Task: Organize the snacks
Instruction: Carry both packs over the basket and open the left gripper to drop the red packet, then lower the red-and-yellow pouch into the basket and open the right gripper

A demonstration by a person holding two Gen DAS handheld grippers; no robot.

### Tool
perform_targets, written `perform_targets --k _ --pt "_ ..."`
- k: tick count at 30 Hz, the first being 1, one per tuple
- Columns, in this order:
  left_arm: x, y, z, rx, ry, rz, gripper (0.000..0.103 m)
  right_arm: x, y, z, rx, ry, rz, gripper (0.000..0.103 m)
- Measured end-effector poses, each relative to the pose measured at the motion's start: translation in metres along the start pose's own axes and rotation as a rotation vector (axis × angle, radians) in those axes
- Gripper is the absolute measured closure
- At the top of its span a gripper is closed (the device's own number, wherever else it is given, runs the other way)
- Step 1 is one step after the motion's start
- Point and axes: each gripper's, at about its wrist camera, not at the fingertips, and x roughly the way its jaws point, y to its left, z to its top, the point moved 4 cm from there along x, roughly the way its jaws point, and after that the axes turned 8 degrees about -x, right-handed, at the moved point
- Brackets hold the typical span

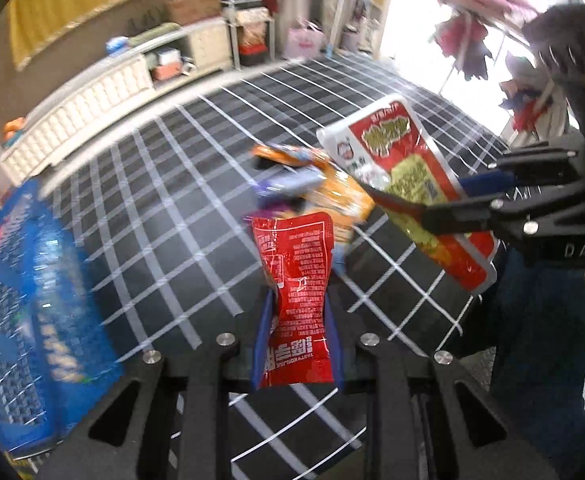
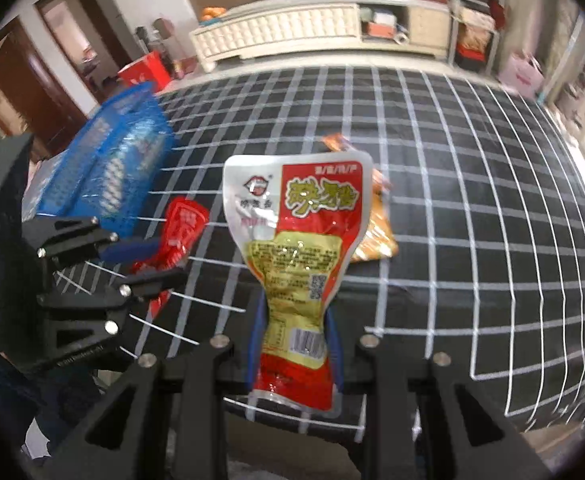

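My left gripper point(image 1: 297, 320) is shut on a small red snack packet point(image 1: 296, 280), held above the black checked table point(image 1: 164, 184). The right gripper point(image 2: 294, 320) is shut on a larger red, white and yellow snack pouch point(image 2: 298, 240), also off the table. In the left wrist view that pouch point(image 1: 408, 184) hangs at the right with the right gripper point(image 1: 428, 200) clamped across it. In the right wrist view the left gripper point(image 2: 148, 260) holds the red packet point(image 2: 178, 236) at the left. Orange and purple packets point(image 1: 312, 184) lie on the table behind; the orange one point(image 2: 374, 236) shows beside the pouch.
A blue mesh basket point(image 1: 32, 320) stands at the table's left side, its wall point(image 2: 112, 172) also visible in the right wrist view. A white cabinet point(image 2: 276, 30) runs along the far wall. The table's near edge lies just below both grippers.
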Motion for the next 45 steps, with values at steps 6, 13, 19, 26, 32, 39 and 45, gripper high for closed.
perform_targets --k 6,13,19,26,32,39,45 --pt "-0.056 0.053 -0.002 -0.036 -0.075 0.076 0.08 -0.011 0.056 0.041 -0.105 -0.037 0.053 0.071" --pt "-0.1 0.117 -0.011 -0.102 -0.108 0.165 0.08 -0.019 0.122 0.082 -0.233 -0.081 0.105 0.071" --pt "-0.125 0.166 -0.027 -0.154 -0.113 0.218 0.08 -0.009 0.16 0.106 -0.293 -0.092 0.156 0.071" --pt "-0.129 0.208 -0.033 -0.218 -0.101 0.248 0.08 0.007 0.18 0.12 -0.32 -0.076 0.178 0.071" --pt "-0.099 0.221 -0.036 -0.214 -0.028 0.225 0.079 0.014 0.187 0.125 -0.34 -0.048 0.163 0.071" --pt "-0.061 0.219 -0.037 -0.211 0.054 0.148 0.066 0.023 0.183 0.13 -0.314 -0.023 0.134 0.071" --pt "-0.06 0.219 -0.041 -0.21 0.052 0.145 0.035 0.021 0.181 0.129 -0.303 -0.017 0.115 0.071"
